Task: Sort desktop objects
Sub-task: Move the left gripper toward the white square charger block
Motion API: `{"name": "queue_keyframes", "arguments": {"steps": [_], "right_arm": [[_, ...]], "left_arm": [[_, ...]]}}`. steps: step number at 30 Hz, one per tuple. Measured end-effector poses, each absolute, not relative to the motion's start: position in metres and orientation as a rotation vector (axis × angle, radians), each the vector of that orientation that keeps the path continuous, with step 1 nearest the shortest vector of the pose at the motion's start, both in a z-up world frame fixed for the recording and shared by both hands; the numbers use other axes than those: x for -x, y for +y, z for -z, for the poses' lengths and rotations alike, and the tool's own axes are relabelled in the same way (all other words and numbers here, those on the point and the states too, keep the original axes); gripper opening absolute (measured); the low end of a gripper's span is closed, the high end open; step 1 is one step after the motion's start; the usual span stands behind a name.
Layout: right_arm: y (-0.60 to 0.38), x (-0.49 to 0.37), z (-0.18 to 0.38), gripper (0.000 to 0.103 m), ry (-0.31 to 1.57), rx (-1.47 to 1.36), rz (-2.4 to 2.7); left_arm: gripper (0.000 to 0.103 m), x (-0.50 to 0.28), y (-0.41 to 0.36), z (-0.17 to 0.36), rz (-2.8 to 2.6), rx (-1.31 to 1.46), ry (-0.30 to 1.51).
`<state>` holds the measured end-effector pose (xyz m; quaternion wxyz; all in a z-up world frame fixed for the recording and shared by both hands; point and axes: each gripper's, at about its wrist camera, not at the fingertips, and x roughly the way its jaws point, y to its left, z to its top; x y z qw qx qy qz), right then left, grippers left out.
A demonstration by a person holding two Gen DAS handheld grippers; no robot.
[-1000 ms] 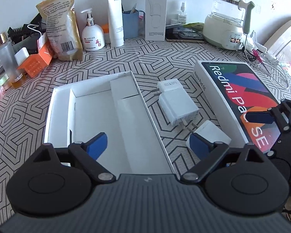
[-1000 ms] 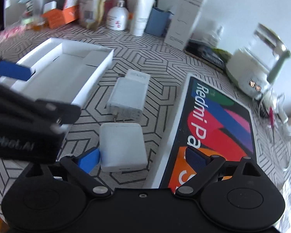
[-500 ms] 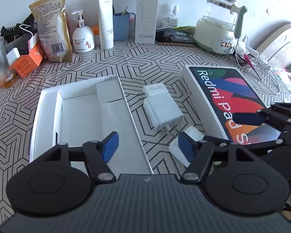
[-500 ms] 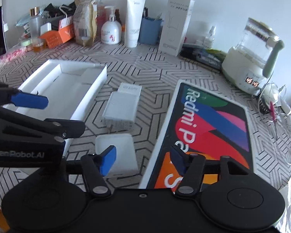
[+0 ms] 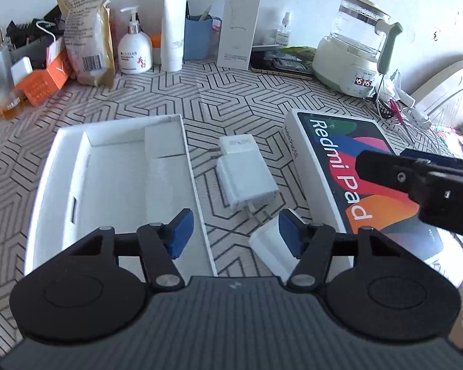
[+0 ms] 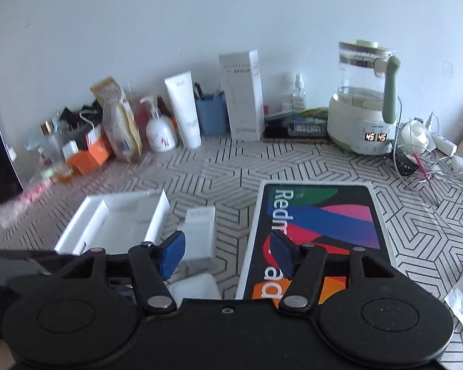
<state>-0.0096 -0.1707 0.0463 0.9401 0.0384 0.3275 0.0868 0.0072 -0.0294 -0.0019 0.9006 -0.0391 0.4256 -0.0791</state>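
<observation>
An open white box tray (image 5: pixel 58 166) (image 6: pixel 77 225) lies at left on the patterned cloth. A white charger (image 5: pixel 245 177) (image 6: pixel 200 234) lies to its right, with a small white box (image 5: pixel 270 248) (image 6: pixel 194 288) nearer me. A Redmi Pad box lid (image 5: pixel 352 166) (image 6: pixel 321 215) lies at right. My left gripper (image 5: pixel 236 234) is open and empty, above the tray's right wall and the small white box. My right gripper (image 6: pixel 227 254) is open and empty, raised above the charger and the lid's left edge; it shows at the right in the left wrist view (image 5: pixel 416 175).
Along the back wall stand a brown pouch (image 5: pixel 88 30), a pump bottle (image 5: pixel 135 51), a white tube (image 5: pixel 173 27), a blue pen cup (image 5: pixel 199 38), a tall white carton (image 5: pixel 239 23) and a kettle (image 5: pixel 355 52). Orange boxes (image 5: pixel 43 83) sit at left, cables (image 6: pixel 429 160) at right.
Both grippers have pulled back and risen. The right gripper has tilted up, so more of the wall shows. Both have narrowed somewhat but stay open.
</observation>
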Motion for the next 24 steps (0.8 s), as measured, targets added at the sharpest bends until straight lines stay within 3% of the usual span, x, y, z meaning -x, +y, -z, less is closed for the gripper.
{"name": "queue_keyframes", "arguments": {"steps": [7, 19, 24], "right_arm": [[-0.181, 0.002, -0.036, 0.07, 0.699, -0.134, -0.175], [-0.21, -0.018, -0.001, 0.07, 0.807, -0.195, -0.109], [-0.207, -0.017, 0.0, 0.07, 0.805, -0.179, -0.12]], "left_arm": [[0.061, -0.008, -0.068, 0.02, 0.179, 0.113, 0.906], [0.073, -0.035, -0.072, 0.039, 0.132, 0.065, 0.894], [0.06, -0.036, -0.08, 0.038, 0.154, -0.012, 0.877]]}}
